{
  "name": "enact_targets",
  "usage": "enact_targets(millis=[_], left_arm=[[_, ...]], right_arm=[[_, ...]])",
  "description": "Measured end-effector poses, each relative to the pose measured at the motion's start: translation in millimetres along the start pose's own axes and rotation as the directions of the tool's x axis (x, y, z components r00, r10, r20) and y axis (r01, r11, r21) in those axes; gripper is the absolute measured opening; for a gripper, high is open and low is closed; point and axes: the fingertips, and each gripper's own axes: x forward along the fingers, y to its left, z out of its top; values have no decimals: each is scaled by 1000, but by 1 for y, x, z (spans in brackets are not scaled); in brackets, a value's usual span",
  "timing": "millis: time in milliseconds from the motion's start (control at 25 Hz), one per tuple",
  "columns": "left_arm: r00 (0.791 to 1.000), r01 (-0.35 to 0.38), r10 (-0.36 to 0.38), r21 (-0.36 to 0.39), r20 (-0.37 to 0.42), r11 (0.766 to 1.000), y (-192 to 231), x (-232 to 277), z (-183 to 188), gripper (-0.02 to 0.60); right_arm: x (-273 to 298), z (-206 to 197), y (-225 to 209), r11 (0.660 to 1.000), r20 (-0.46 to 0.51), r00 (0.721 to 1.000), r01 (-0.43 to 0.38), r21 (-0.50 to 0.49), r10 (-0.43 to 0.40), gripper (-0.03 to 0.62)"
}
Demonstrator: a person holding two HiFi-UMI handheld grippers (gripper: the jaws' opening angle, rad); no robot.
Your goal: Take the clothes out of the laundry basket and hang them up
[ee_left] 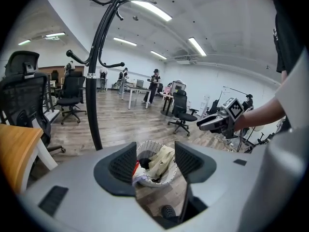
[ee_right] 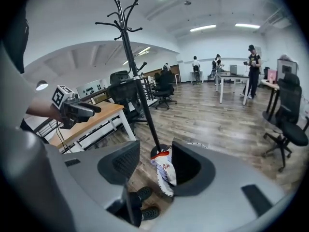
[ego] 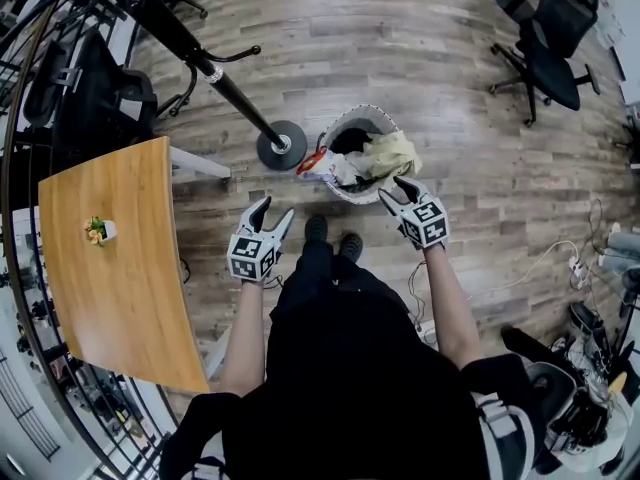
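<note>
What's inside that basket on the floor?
The laundry basket holds a pale yellow garment, a black garment and a white-and-red cloth over its rim. Anything beneath them is covered.

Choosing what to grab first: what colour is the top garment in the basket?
The garment is pale yellow, clearest in the head view.

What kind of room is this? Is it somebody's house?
Probably an open office, not a house: rolling office chairs, a wooden desk, and long ceiling lights over a big shared floor.
</note>
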Motion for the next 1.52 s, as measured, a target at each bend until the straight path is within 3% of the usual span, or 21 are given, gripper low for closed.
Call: enact_targets(millis=[360, 680, 1000, 1520], left_arm=[[986, 156, -151, 68, -68, 985, 24, 43, 10, 264], [953, 268, -242, 129, -183, 955, 41, 78, -4, 265], [946, 236, -197, 132, -258, 963, 62, 116, -51, 264], [938, 150, -127, 48, -321, 988, 104, 187, -149, 264]], right_arm=[[32, 15, 9, 997, -10, 998, 67, 43, -67, 213], [62, 26, -12, 993, -11, 995, 104, 54, -104, 206], [105, -10, -24, 997, -69, 997, 47, 59, -43, 201], [211, -108, -32, 993, -141, 988, -46, 110, 61, 181]])
